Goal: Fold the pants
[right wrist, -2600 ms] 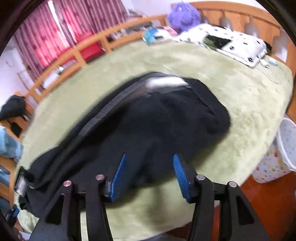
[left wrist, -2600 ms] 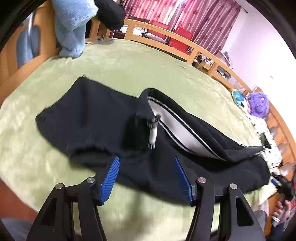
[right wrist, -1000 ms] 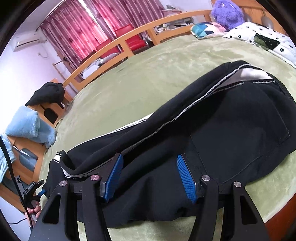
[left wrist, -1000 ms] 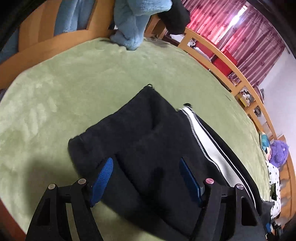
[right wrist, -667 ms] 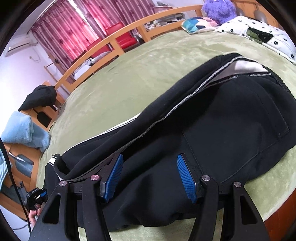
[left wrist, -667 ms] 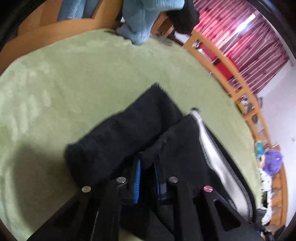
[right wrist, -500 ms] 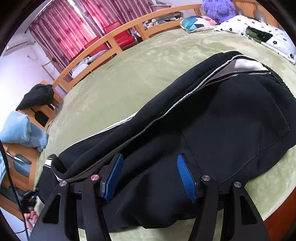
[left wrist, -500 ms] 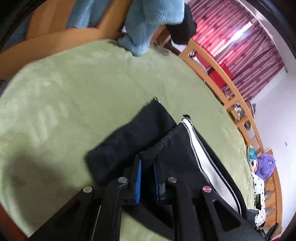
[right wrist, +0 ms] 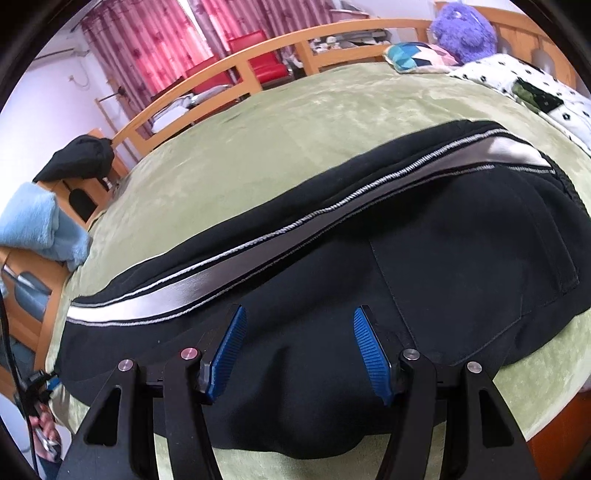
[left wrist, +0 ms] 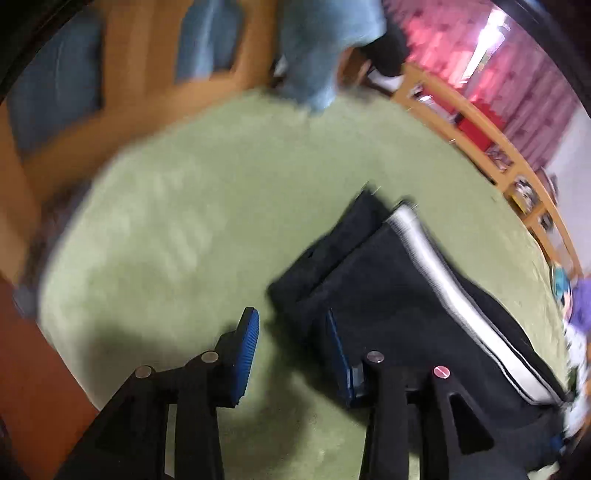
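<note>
Black pants with a white side stripe lie lengthwise on a green blanket, one leg laid over the other. In the left wrist view the leg cuffs lie just ahead and to the right. My left gripper is open and empty, its right finger at the cuff's edge. My right gripper is open and empty, hovering over the pants' middle near the seat pocket. The left view is blurred by motion.
The green blanket covers a bed with a wooden frame. A light blue fleece and a black garment hang on the footboard. A purple plush and spotted pillow sit at the head end.
My left gripper was shut on the upper leg's cuff, laid it over the other leg, then opened and let go. It has pulled back left. The right gripper stayed open over the pants.
</note>
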`<control>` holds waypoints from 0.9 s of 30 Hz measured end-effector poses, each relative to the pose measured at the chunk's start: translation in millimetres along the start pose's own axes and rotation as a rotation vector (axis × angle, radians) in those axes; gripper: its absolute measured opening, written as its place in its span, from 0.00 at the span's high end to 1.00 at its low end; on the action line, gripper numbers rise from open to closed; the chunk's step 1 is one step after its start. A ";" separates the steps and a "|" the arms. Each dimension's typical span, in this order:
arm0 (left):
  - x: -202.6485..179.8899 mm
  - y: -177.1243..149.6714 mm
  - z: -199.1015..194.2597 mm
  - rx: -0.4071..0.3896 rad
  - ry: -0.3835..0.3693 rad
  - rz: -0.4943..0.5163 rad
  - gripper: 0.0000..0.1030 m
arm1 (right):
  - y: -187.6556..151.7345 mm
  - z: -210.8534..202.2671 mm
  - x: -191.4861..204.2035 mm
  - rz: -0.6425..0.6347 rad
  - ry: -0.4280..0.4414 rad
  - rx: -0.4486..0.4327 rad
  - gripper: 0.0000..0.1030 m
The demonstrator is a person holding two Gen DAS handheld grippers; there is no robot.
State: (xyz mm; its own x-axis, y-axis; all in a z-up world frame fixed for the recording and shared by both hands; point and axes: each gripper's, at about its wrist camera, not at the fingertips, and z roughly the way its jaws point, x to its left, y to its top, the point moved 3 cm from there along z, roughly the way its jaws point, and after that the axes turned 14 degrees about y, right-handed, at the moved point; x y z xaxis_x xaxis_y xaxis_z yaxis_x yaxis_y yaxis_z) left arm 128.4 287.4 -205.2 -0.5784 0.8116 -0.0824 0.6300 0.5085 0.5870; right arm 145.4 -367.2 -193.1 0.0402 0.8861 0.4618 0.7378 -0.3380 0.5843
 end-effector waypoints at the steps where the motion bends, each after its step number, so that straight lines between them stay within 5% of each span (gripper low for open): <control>1: -4.6 6.0 -9.1 -0.029 -0.010 0.017 0.55 | 0.1 -0.6 0.6 -0.015 -0.011 0.004 0.41; 5: -40.2 37.4 -28.1 -0.090 -0.127 0.075 0.49 | 5.1 2.9 5.4 -0.070 -0.007 0.023 0.41; 11: -106.3 69.6 17.7 -0.011 -0.206 0.140 0.50 | 7.4 5.9 0.1 -0.095 -0.030 0.025 0.41; 20: -147.3 78.4 92.0 0.093 -0.137 0.225 0.52 | 14.8 2.0 -33.5 0.071 -0.023 -0.006 0.41; 21: -146.3 77.4 97.0 0.108 -0.144 0.220 0.59 | 16.5 4.3 -34.9 0.088 -0.019 -0.005 0.41; 22: -146.3 75.7 98.7 0.106 -0.148 0.215 0.76 | 18.1 6.6 -35.5 0.096 -0.018 -0.005 0.41; 27: -132.3 85.5 84.5 0.065 -0.246 0.158 0.81 | 19.4 21.3 -24.3 0.010 -0.091 0.020 0.41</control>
State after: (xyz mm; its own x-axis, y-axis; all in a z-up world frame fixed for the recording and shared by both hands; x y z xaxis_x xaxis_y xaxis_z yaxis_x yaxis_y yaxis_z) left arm 302.6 247.9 -212.2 -0.3330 0.9233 -0.1914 0.7387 0.3816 0.5557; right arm 173.1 -388.6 -207.3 0.1076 0.9083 0.4043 0.7505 -0.3409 0.5661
